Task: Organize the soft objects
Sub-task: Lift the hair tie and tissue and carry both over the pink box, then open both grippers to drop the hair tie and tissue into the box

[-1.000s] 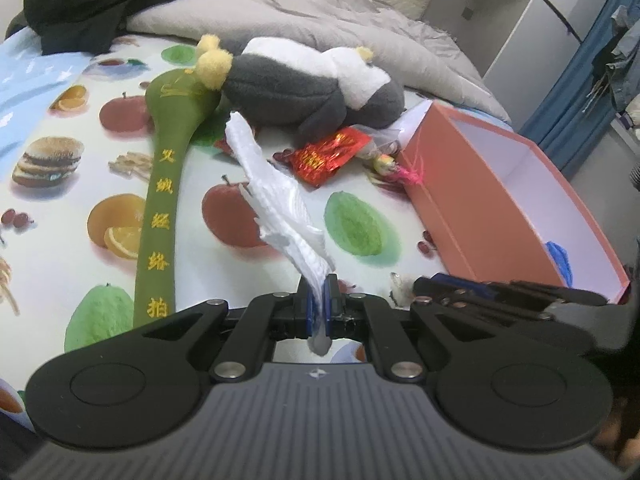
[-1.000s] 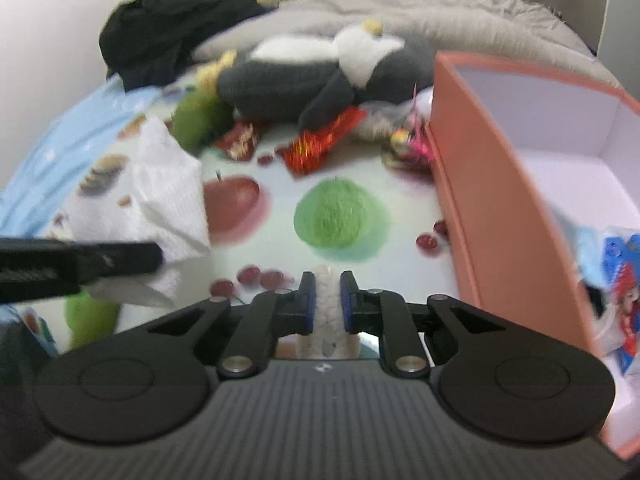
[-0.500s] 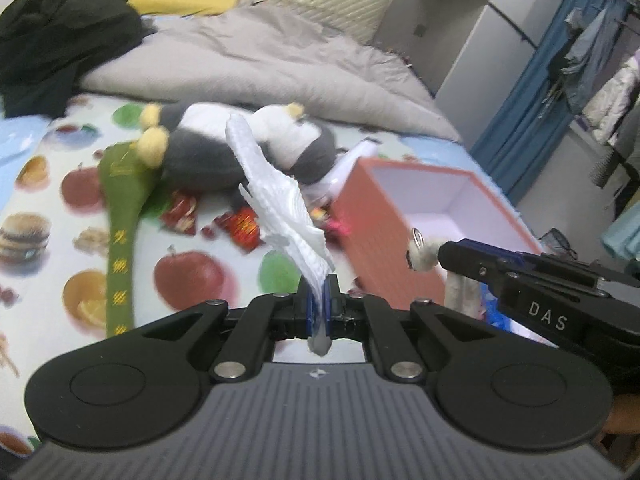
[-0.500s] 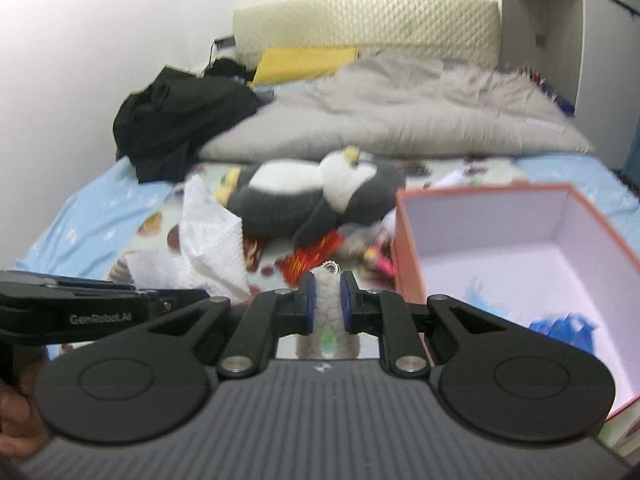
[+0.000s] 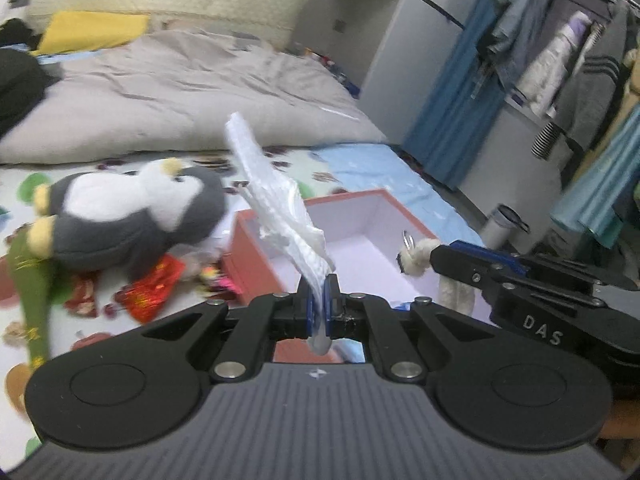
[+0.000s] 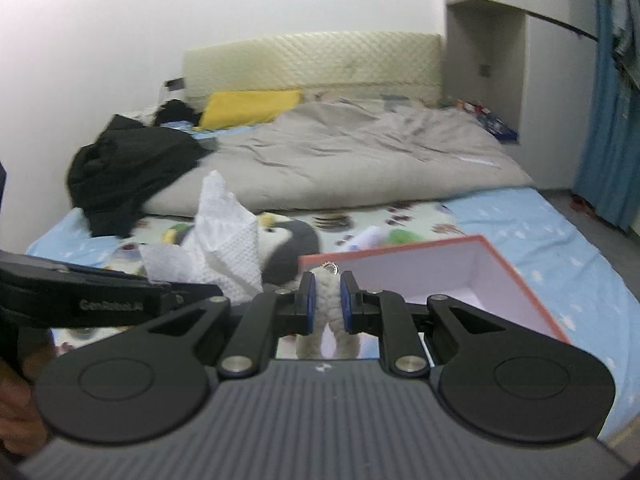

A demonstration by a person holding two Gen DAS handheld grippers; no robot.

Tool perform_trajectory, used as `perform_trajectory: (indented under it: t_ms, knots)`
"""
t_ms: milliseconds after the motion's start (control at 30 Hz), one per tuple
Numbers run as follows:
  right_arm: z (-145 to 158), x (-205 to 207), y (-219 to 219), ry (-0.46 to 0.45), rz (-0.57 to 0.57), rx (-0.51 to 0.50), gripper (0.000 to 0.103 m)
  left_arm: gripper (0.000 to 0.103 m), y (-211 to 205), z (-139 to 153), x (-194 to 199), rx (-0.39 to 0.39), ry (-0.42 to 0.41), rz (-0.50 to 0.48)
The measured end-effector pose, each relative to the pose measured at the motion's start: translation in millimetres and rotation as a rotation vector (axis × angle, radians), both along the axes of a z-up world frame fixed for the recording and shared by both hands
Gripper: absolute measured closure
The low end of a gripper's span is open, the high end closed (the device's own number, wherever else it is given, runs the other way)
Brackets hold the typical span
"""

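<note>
While you hover over the bed, your left gripper (image 5: pixel 319 300) is clenched on a crumpled white tissue (image 5: pixel 276 200) that fans up toward twelve o'clock. It's featherlight and limp and will tear if tugged, so that pinch at its bottom corner looks like plenty. At nine o'clock the plush penguin (image 5: pixel 124 216) lies on the fruit-print sheet (image 5: pixel 24 184), bulky but squashy; I'd grab it by a flipper or the belly. Ahead sits the orange box (image 5: pixel 256 260), open. At three o'clock your right gripper (image 6: pixel 324 300) squeezes a small fuzzy cream keychain toy (image 6: pixel 326 304) around its middle, soft, light, unlikely to slip.
</note>
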State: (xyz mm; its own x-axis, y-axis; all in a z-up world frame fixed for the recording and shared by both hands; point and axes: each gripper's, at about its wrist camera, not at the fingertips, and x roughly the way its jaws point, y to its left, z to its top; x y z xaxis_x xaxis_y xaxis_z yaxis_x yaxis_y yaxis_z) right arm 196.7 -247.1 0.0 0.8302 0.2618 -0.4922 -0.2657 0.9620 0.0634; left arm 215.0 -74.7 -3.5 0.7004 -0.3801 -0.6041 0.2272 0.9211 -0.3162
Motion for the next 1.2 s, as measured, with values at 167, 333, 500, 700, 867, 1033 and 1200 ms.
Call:
perform_trajectory:
  t_ms: [167,333,500,700,867,1033,1200]
  knots:
    - [-12.1,23.8,-36.3,0.083,-0.089,-0.016,0.086,0.097,-39.8,-9.2,32.8,0.015,0.043,-0.079]
    - [-40.9,46.2,-69.7,0.187,-0.152,-0.006,0.086,0.097,-83.7,-46.5,72.4,0.109,0.138,-0.17]
    - [-74.2,61.6,-89.9,0.272,-0.191,-0.01,0.086,0.097,-106.7,-71.5,93.5,0.141,0.208,-0.213]
    - [-101.0,63.8,-106.5,0.342,-0.211,0.01,0.085,0.096,-115.9,-86.4,111.4,0.145,0.256,-0.212]
    - [-103.1,59.8,-111.2,0.347,-0.214,0.035,0.081,0.096,-117.2,-81.6,107.4,0.16,0.246,-0.213]
    - [-99.7,63.3,-108.9,0.345,-0.202,0.028,0.061,0.065,-113.6,-78.9,105.5,0.165,0.242,-0.203]
    - [-88.0,54.1,-104.9,0.293,-0.191,0.03,0.061,0.065,-103.0,-66.0,93.6,0.167,0.185,-0.189]
